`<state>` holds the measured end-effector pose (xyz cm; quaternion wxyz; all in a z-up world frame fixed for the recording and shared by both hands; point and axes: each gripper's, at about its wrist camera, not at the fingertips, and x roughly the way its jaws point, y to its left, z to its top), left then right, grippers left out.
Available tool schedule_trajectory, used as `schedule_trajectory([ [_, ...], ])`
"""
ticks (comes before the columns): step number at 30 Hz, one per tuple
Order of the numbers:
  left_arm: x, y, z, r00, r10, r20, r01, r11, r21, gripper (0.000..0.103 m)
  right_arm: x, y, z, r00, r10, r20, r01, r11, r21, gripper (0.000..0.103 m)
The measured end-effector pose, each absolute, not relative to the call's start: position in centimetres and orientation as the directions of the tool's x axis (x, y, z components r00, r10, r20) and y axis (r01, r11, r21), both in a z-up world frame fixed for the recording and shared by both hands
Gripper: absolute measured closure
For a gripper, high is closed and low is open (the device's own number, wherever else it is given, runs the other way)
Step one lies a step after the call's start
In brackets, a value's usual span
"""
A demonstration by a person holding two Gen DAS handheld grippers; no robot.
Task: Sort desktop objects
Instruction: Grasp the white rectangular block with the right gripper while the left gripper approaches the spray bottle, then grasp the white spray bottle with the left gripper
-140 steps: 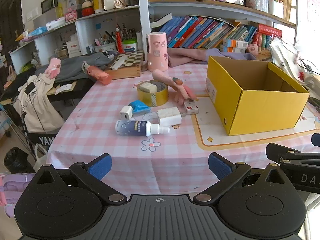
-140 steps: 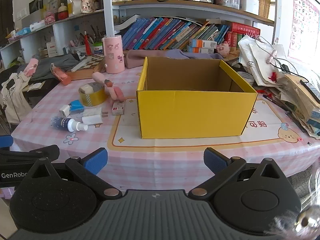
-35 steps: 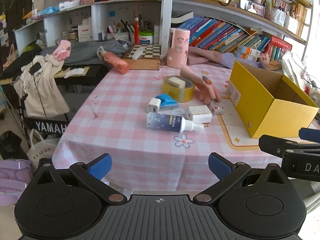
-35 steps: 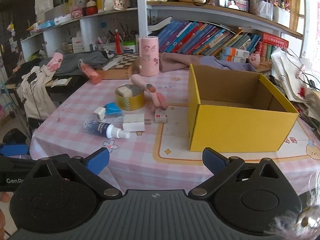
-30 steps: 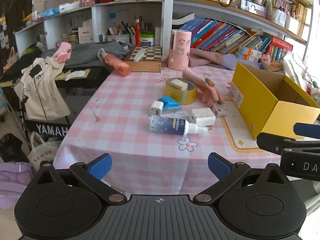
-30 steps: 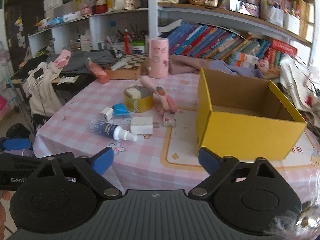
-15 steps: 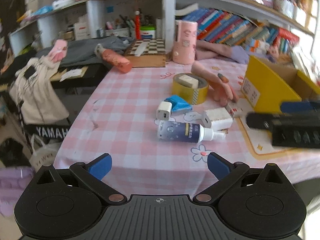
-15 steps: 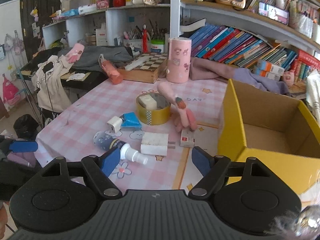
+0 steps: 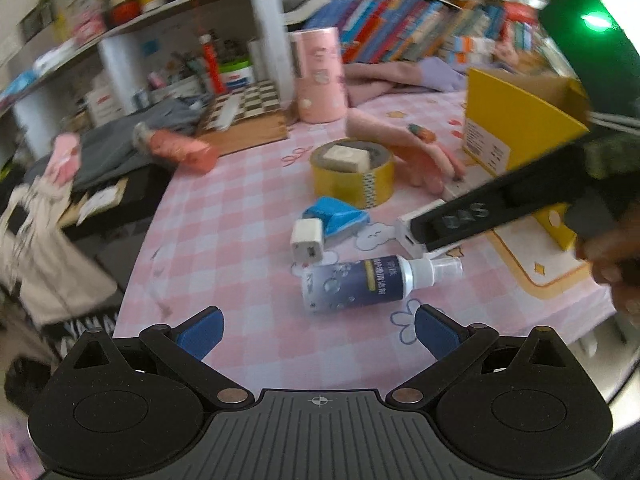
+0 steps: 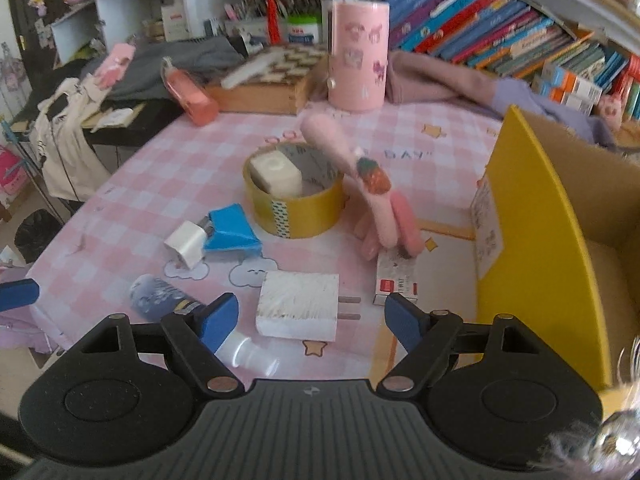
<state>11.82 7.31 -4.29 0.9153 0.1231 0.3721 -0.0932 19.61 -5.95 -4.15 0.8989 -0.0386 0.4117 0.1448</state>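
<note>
On the pink checked table lie a dark blue spray bottle [image 9: 360, 282], a small white charger cube [image 9: 307, 241], a blue packet [image 9: 335, 217], a yellow tape roll [image 9: 352, 176] with a white block inside, a pink toy [image 10: 362, 176], a white plug adapter [image 10: 298, 306] and a small red-and-white box [image 10: 396, 280]. A yellow cardboard box [image 10: 544, 216] stands open at the right. My left gripper [image 9: 318, 332] is open, just short of the spray bottle. My right gripper [image 10: 312, 324] is open, low over the white plug adapter; it also shows in the left wrist view [image 9: 500, 204].
A pink cylinder [image 10: 358, 54], a wooden chessboard box [image 10: 266, 80] and an orange-pink bottle [image 10: 188, 94] stand at the table's far side. Bookshelves rise behind. Clothes and a dark side table [image 10: 120, 120] lie off the left edge.
Both grippers have moved forward and down over the table. The right gripper now reaches across above the plug adapter; the left has closed in on the spray bottle.
</note>
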Motion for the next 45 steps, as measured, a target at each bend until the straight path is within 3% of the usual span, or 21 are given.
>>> schedule_trajectory([
  [7,13.2,5.8,-5.5,0.670,-0.169,-0.722,0.511,0.811,0.284,0.001,22.5,-5.5,-6.2,0.541,0.226,-0.810,-0.268,0.959,0.088,0.022],
  [12,14.6,4.5,-6.3,0.636,-0.212,-0.742,0.620,0.713,0.328,0.001,22.9,-5.8,-6.8,0.522,0.229,-0.821,-0.283,0.955,0.087,0.032],
  [14,15.3,4.3,-6.5,0.616,-0.234,-0.752,0.649,0.692,0.316,0.002,22.6,-6.1,-6.8,0.526,0.236,-0.817,-0.300,0.950,0.082,0.040],
  [22,18.4,4.9,-7.1,0.496,-0.296,-0.816,0.713,0.675,0.188,0.019,22.5,-7.4,-6.7,0.518,0.225,-0.825,-0.292,0.953,0.077,0.040],
  [24,18.8,5.3,-7.0,0.493,-0.287,-0.822,0.700,0.691,0.179,0.030,22.2,-7.7,-6.6,0.514,0.224,-0.828,-0.294,0.953,0.076,0.040],
  [28,19.1,5.4,-6.9,0.478,-0.254,-0.841,0.668,0.727,0.160,0.033,21.8,-8.2,-6.6,0.510,0.225,-0.830,-0.296,0.952,0.076,0.040],
  [31,18.8,5.2,-6.6,0.459,-0.228,-0.858,0.648,0.747,0.148,0.041,21.5,-8.4,-6.6,0.510,0.227,-0.830,-0.299,0.951,0.076,0.040],
  [35,19.5,5.8,-6.3,0.418,-0.190,-0.888,0.527,0.847,0.066,0.043,21.1,-8.4,-6.6,0.511,0.228,-0.829,-0.315,0.947,0.067,0.040],
  [39,20.3,8.1,-6.4,0.404,-0.245,-0.882,0.350,0.932,-0.098,0.061,21.1,-8.4,-6.6,0.512,0.231,-0.827,-0.320,0.945,0.066,0.040],
  [42,20.5,10.4,-6.4,0.421,-0.278,-0.863,0.205,0.956,-0.208,0.064,21.0,-8.4,-6.6,0.514,0.233,-0.825,-0.331,0.942,0.060,0.040],
  [45,19.7,10.1,-6.4,0.435,-0.252,-0.864,0.230,0.959,-0.163,0.064,20.9,-8.3,-6.6,0.519,0.234,-0.822,-0.343,0.938,0.051,0.040],
])
